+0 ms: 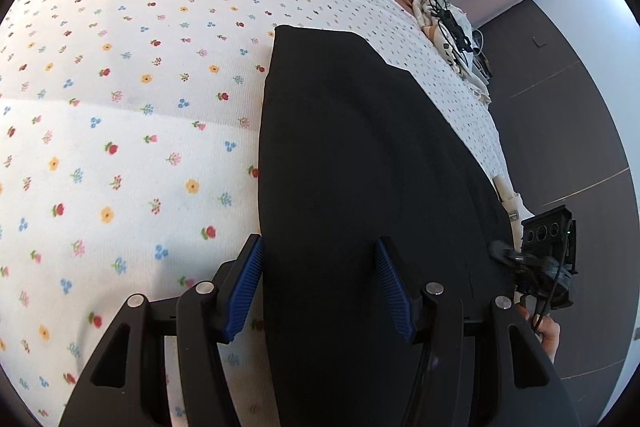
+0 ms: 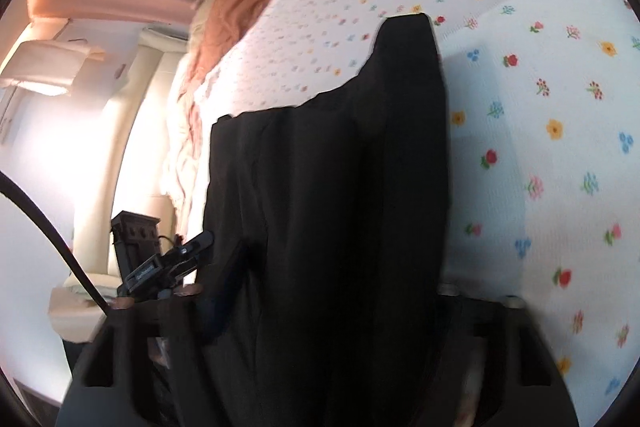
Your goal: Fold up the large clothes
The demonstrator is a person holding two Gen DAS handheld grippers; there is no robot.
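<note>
Already partway: the black garment [image 1: 360,167] lies on the bed [image 1: 120,107] as a long narrow strip, so the lengthwise folds look done. Left tongs [image 1: 320,291]: blue pads apart, the left pad at the strip's left edge, the right pad over the cloth, the near end running between them. Neither pad presses, so no grip. Right tongs [image 2: 328,291]: blurred and mostly buried under the garment [image 2: 340,187], which drapes over them and hangs up off the flowered bed sheet [image 2: 540,107]. Whether they are clamped on the cloth, I cannot tell. Ahead of both tongs the far end rests flat on the sheet. Left to do, I judge: fold the strip crosswise, then smooth it.
</note>
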